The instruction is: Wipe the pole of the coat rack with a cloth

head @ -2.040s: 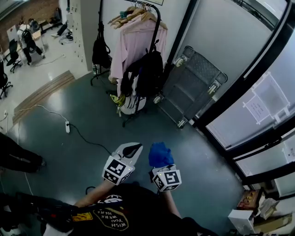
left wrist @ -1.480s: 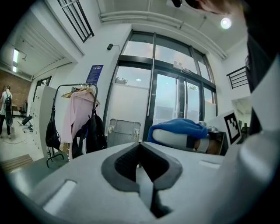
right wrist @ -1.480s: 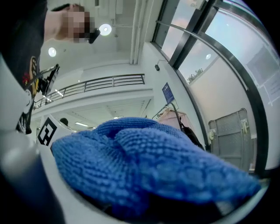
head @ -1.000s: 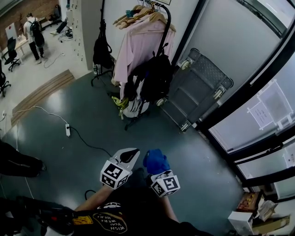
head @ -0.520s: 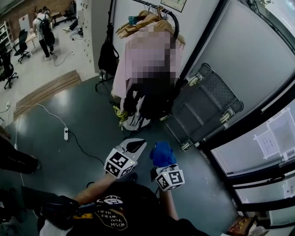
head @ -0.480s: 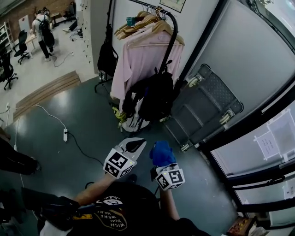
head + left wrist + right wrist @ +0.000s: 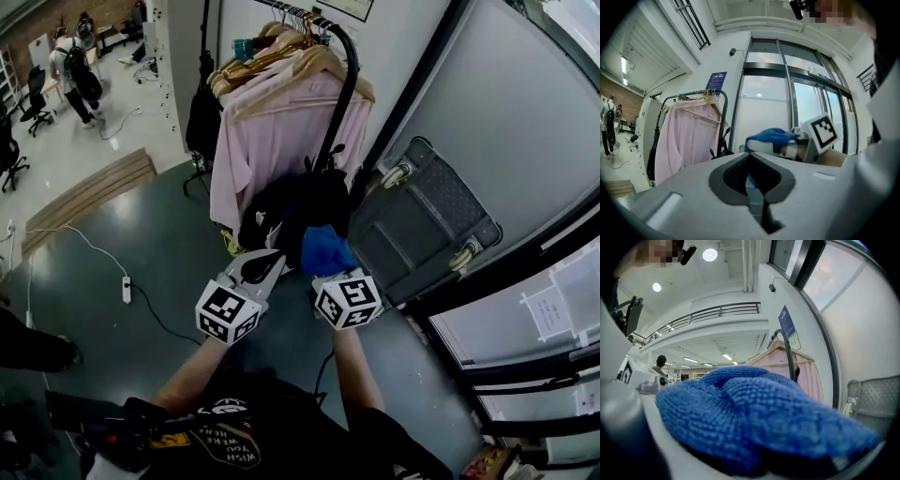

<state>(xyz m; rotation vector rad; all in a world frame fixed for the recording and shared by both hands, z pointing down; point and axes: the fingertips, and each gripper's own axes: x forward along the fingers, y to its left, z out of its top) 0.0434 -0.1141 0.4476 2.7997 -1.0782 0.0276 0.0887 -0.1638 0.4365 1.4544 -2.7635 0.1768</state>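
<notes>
Snagging risk, pink shirt [image 7: 267,131]: it is hanging just left of the pole, so a broad wipe is likely going to drag fabric along or tug a hanger [image 7: 281,58] off the rail.
Black bag [image 7: 302,202]: it is crowding the lower part of the rack, close in front of both claws. The cloth is probably going to bunch against it before reaching metal there.
Pole [image 7: 340,98]: the black upright is curving over at the top beside the clothes. It is standing ahead of the claws and is not yet touched. Only its upper stretch is showing bare, so a low approach is risking wiping clothes instead.
Left claw [image 7: 260,270]: its jaws are meeting at the tips and gripping nothing. It is hovering just beside the right one, touching neither rack nor clothes. Being closed, it is not ready to steady the rack if that rocks.
Right claw [image 7: 330,267]: it is clamping a bunched blue cloth [image 7: 323,247], which is bulging over the jaws and hiding them.
Cloth position: it is being held in front of the bag, short of the pole. A loose wad like this is at risk of pulling free under a hard rub.
</notes>
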